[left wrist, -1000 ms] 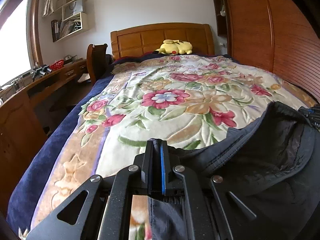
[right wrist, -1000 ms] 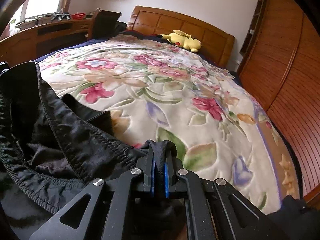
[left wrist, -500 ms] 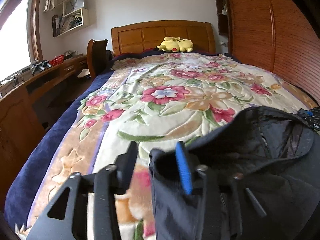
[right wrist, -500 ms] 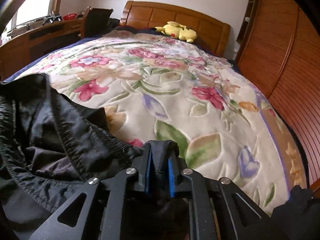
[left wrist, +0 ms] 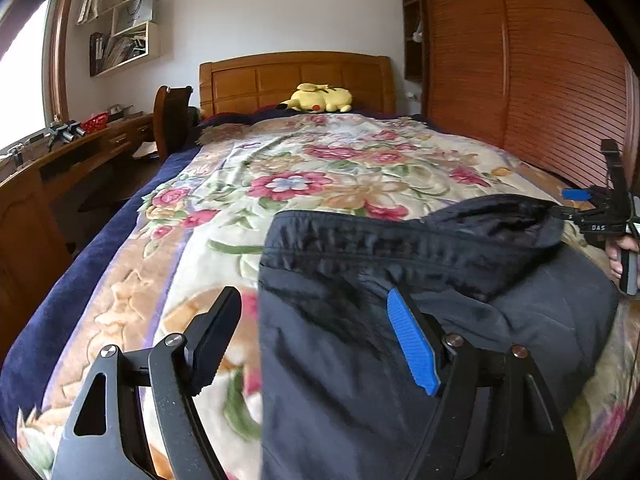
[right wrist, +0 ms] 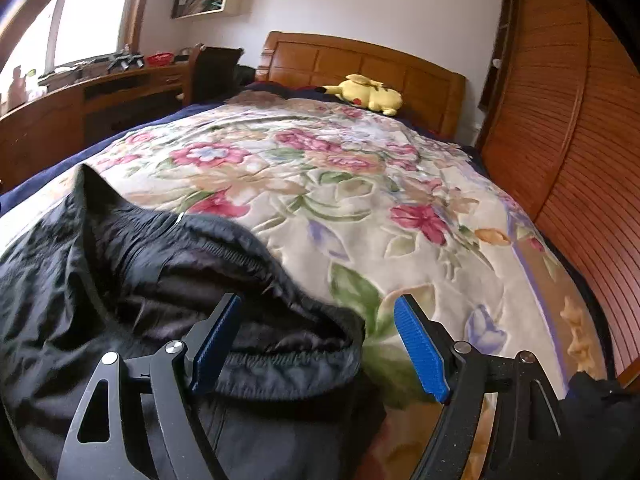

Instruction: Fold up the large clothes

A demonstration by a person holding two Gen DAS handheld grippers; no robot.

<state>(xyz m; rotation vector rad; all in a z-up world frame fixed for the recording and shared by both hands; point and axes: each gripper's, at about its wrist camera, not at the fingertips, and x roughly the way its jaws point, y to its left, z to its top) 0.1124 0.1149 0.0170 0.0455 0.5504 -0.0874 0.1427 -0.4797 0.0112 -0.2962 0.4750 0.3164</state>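
While it lay slack on the near end of the bed, the dark jacket point(left wrist: 400, 320) showed its elastic hem point(left wrist: 380, 240) turned toward the headboard and its lining gaping open at the right corner. It looked light, thin and slippery, a soft nylon shell that would slump and slide rather than hold a crease, so the stitched hem and its corners seemed the firmest places to take hold, and each fold would likely need pressing flat. Both claws had just been opening. The left gripper point(left wrist: 316, 340) stood spread, its dark finger over the blanket and its blue pad point(left wrist: 412, 344) over the cloth, the jacket's left edge between them but unpinched. The right gripper point(right wrist: 316, 340) was likewise spread above the hem's right corner point(right wrist: 320, 320), pressing nothing. Around the jacket stretched the flowered blanket point(left wrist: 320, 184), with a yellow plush toy point(left wrist: 320, 99) against the wooden headboard point(left wrist: 296, 76), a desk point(left wrist: 80, 152) along the left and a slatted wardrobe point(left wrist: 560, 80) on the right.
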